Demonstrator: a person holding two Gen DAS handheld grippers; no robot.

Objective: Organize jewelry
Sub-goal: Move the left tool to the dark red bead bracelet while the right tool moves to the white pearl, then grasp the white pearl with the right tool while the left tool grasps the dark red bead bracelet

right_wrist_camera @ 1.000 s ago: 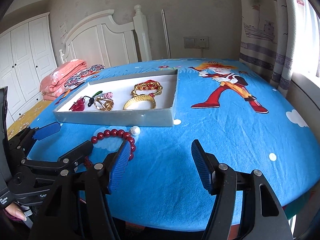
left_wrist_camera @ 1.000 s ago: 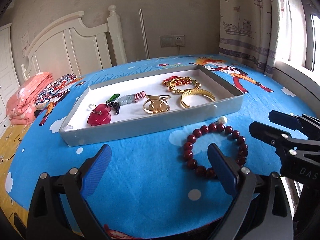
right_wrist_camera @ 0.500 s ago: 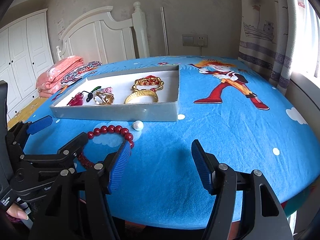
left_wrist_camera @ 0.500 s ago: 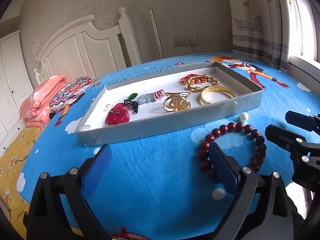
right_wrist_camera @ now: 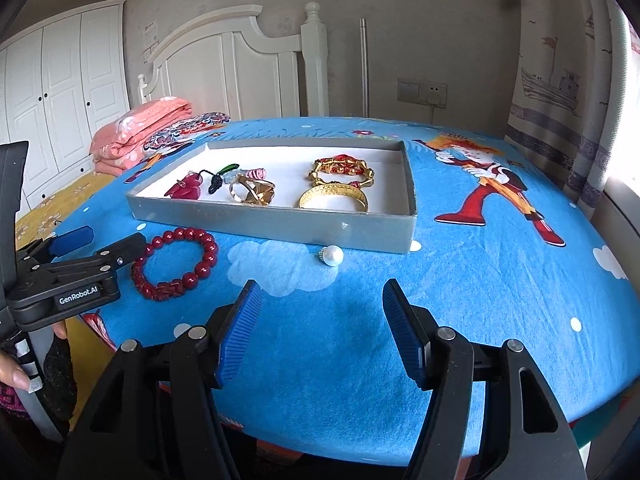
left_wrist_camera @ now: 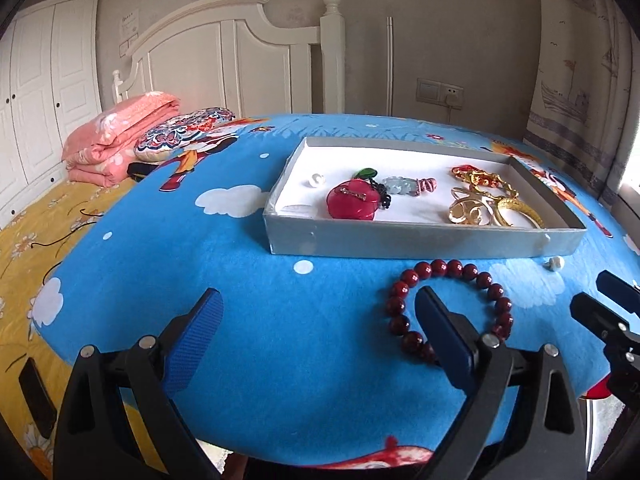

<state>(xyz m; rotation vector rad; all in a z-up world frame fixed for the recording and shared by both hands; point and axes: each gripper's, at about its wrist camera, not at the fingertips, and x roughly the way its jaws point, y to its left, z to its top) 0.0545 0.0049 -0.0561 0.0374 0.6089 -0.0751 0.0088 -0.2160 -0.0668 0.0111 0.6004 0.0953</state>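
Note:
A grey tray (left_wrist_camera: 424, 242) (right_wrist_camera: 280, 226) on the blue cloth holds a red apple pendant (left_wrist_camera: 353, 202), a gold ring piece (right_wrist_camera: 252, 192), a gold bangle (right_wrist_camera: 334, 200), a red-gold bracelet (right_wrist_camera: 340, 168) and a small pearl (left_wrist_camera: 316, 179). A dark red bead bracelet (left_wrist_camera: 448, 308) (right_wrist_camera: 176, 260) lies on the cloth in front of the tray. A loose pearl earring (right_wrist_camera: 332, 256) (left_wrist_camera: 555, 263) lies to its right. My left gripper (left_wrist_camera: 320, 340) is open, its right finger over the bracelet's near side. My right gripper (right_wrist_camera: 322, 328) is open, just short of the pearl.
The table has a rounded near edge with a drop below. Folded pink bedding (left_wrist_camera: 116, 140) and a patterned cushion (left_wrist_camera: 180, 132) lie at the far left. A white headboard (left_wrist_camera: 240, 64) and curtains (right_wrist_camera: 560, 80) stand behind.
Both views have swung left. My left gripper now faces the tray's left end, with the bracelet at its right finger. My right gripper now points at the loose pearl.

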